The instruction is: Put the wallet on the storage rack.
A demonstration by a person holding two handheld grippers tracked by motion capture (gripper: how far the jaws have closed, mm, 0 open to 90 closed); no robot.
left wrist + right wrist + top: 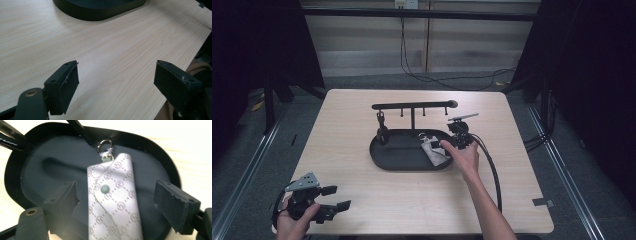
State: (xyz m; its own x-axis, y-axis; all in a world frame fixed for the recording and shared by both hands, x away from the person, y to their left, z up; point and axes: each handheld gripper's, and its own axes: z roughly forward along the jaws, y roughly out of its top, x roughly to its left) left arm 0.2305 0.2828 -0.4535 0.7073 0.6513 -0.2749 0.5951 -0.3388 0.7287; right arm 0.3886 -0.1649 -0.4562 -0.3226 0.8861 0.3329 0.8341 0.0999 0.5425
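Observation:
A grey patterned key pouch (112,200) with a green snap and a metal ring (105,144) lies flat in the black oval tray (384,159), also seen as the pouch (433,150) in the high view. My right gripper (116,205) hovers over it, open, one jaw on each side of the pouch; it sits at the tray's right end (458,137). My left gripper (332,199) rests open near the table's front left corner, with bare wood between its jaws (116,85).
A black T-shaped hanger stand (413,106) with several pegs rises from the tray's back; a small dark item (381,131) hangs from its left side. The right gripper's cable (492,170) loops over the table's right. A small dark tag (543,202) lies near the front right corner.

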